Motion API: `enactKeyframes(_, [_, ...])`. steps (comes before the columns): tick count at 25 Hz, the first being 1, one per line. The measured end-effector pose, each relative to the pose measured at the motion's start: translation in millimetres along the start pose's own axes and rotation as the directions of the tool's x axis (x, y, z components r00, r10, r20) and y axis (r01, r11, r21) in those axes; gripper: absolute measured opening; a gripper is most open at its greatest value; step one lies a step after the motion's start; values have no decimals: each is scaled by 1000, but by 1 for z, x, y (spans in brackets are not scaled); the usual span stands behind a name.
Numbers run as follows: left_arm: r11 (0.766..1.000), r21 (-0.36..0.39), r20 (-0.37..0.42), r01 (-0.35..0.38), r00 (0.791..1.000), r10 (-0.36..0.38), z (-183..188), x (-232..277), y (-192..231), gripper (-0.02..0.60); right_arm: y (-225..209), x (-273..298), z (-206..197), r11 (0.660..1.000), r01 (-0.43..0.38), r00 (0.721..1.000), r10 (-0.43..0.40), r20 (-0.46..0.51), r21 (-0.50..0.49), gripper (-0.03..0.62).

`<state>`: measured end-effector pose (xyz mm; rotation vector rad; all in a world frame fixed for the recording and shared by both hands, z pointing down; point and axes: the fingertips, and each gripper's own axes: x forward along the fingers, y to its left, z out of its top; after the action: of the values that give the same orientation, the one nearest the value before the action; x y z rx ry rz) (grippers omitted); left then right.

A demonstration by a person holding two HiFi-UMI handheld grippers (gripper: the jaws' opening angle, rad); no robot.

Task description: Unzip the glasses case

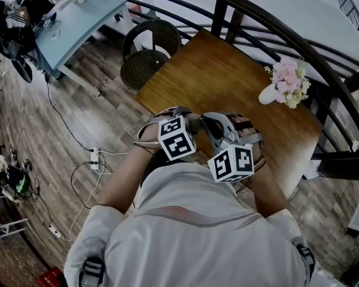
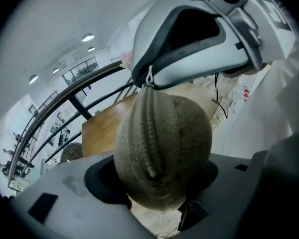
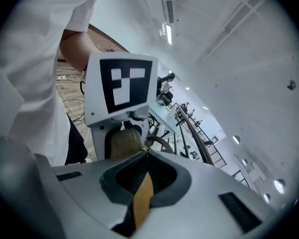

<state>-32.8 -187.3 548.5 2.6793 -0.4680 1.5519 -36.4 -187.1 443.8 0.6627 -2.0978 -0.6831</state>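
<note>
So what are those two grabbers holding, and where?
The left gripper clamps the glasses case by its sides. The right gripper pinches the zipper pull at the case's end.

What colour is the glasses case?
The glasses case is a muted greyish tan; it shows best in the left gripper view.

Rough felt-like cloth glasses case (image 2: 182,141), smooth wooden table (image 1: 227,76)

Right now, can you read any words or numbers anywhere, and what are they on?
No words or numbers can be read.
Left marker cube: black-and-white squares only, no letters.
Right marker cube: the same.
Small red marks on something white, left gripper view: too small to read.
</note>
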Motion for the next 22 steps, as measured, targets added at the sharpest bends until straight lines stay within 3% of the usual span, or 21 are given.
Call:
enactKeyframes(3, [999, 46, -58, 2, 998, 1, -9, 8, -4, 287, 9, -1, 10, 999, -26, 999, 27, 26, -37, 49])
enactKeyframes(9, [998, 64, -59, 12, 998, -8, -11, 15, -12, 287, 19, -4, 13, 995, -55, 997, 59, 43, -84, 49])
enactKeyframes(11, [998, 58, -19, -2, 1000, 3, -6, 14, -10, 287, 18, -5, 13, 996, -51, 997, 55, 52, -73, 51])
enactKeyframes(14, [998, -51, 129, -25, 991, 32, 13, 6, 0, 287, 5, -5, 13, 1000, -20, 998, 21, 62, -14, 52])
enactKeyframes(18, [976, -195, 273, -101, 950, 153, 24, -8, 24, 287, -26, -9, -4, 990, 52, 997, -59, 54, 129, 163])
enactKeyframes(20, [953, -259, 322, -157, 916, 238, 26, -19, 40, 287, -44, -15, -18, 966, 87, 993, -105, 60, 245, 163])
enactKeyframes(22, [925, -327, 374, -195, 872, 316, 29, -37, 55, 287, -64, -23, -32, 917, 137, 983, -171, 61, 374, 139])
